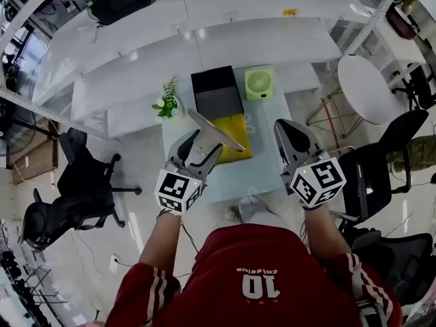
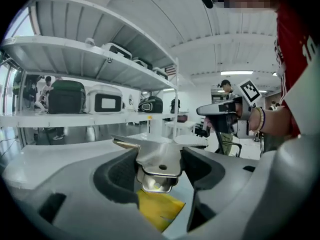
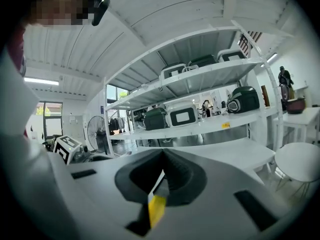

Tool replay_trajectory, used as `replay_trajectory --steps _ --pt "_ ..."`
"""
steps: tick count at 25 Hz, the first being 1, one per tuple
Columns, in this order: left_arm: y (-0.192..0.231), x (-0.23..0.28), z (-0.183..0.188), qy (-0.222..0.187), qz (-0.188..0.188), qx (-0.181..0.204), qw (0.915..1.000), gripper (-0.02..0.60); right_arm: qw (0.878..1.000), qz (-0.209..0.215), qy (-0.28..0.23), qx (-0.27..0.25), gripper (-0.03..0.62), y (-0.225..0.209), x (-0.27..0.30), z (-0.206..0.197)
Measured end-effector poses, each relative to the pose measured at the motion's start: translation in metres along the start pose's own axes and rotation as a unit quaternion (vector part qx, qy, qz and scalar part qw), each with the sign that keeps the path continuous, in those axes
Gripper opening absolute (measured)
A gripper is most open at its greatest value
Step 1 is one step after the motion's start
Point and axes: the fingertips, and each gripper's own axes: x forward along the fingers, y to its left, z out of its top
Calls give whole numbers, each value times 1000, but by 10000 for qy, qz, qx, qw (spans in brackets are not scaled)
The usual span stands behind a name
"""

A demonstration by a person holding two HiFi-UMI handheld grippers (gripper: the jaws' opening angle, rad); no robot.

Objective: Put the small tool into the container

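My left gripper (image 1: 204, 144) is shut on a small flat silver metal tool (image 1: 216, 131), whose blade sticks out forward and to the right over the table. In the left gripper view the tool (image 2: 157, 160) sits clamped between the jaws, with a hole in its plate. The container is a black open box (image 1: 216, 90) at the table's far side, beyond the tool. A yellow pad (image 1: 237, 140) lies on the table under the blade. My right gripper (image 1: 291, 136) hovers over the table's right part, jaws closed together with nothing between them (image 3: 162, 176).
A small green fan (image 1: 259, 84) stands right of the black box and a potted plant (image 1: 168, 101) to its left. The pale glass table (image 1: 262, 162) is narrow. White shelves run behind it; black office chairs (image 1: 88, 182) stand on both sides, a round white table (image 1: 371, 87) at right.
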Motion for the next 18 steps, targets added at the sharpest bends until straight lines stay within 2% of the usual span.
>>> replay_trajectory --steps 11,18 --pt "-3 69 -74 935 -530 261 9939 285 9993 69 338 115 5 -25 20 -30" --pt "-2 99 -119 1423 -765 187 9867 285 9984 123 541 99 5 -38 32 -49"
